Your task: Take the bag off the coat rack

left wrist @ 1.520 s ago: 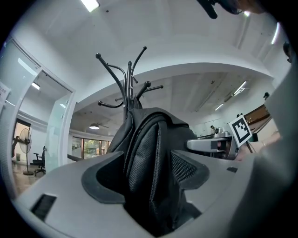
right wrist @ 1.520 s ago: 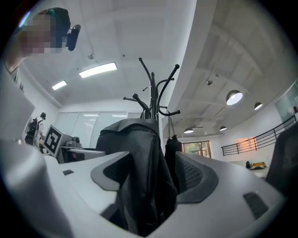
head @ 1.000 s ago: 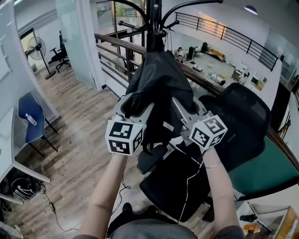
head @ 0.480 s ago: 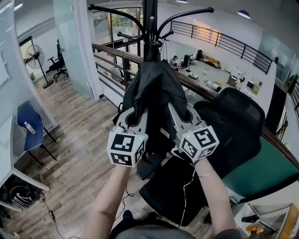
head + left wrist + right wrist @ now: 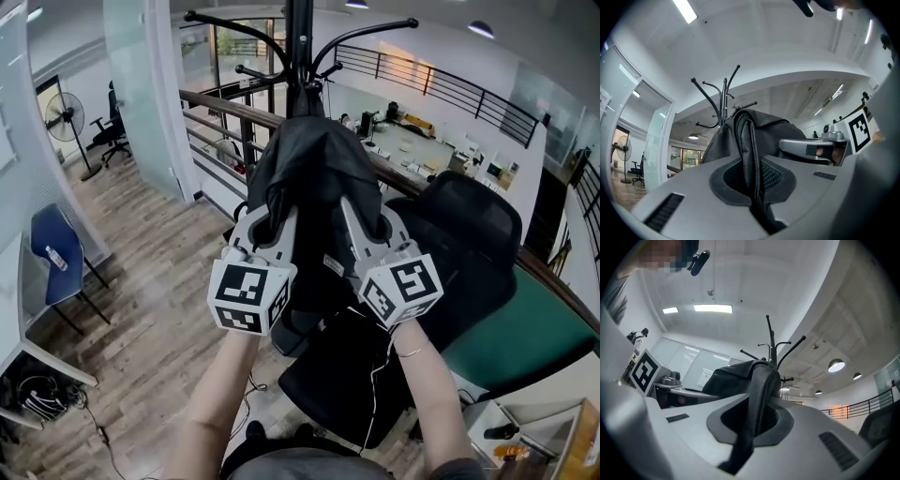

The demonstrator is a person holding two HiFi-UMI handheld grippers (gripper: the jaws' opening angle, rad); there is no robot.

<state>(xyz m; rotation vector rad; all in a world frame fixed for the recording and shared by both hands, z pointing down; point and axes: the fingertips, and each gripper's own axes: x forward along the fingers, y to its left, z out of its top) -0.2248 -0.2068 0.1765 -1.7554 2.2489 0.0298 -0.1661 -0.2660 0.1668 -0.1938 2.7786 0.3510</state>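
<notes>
Head view shows one black fabric bag (image 5: 314, 178) on one black metal coat rack (image 5: 300, 37), and two grey two-jaw grippers, one in each of the person's hands. The bag hangs against the rack's pole just under the curved hooks. Its long axis runs up and down along the pole, with its top toward the hooks and its lower end toward one black mesh office chair (image 5: 469, 244) that stands below and to the right of it. The bag's folded upper part bulges toward the camera.

The left gripper (image 5: 272, 220) is at the bag's left side and the right gripper (image 5: 364, 217) at its right side, both level with the bag's middle and pointing up and away from the person. Two straps are in play, one per gripper. The left gripper view shows the jaws brought fully together on a black mesh-padded shoulder strap (image 5: 746, 140), which rises from the cut-out between the pads up to the bag. The right gripper view shows the same: jaws pressed together on a second black padded strap (image 5: 761, 390), which runs up over the pads to the bag's top.

One blue chair (image 5: 52, 253) stands on the wooden plank floor (image 5: 159, 309) near the left edge, and one pedestal fan (image 5: 64, 122) stands farther back.
</notes>
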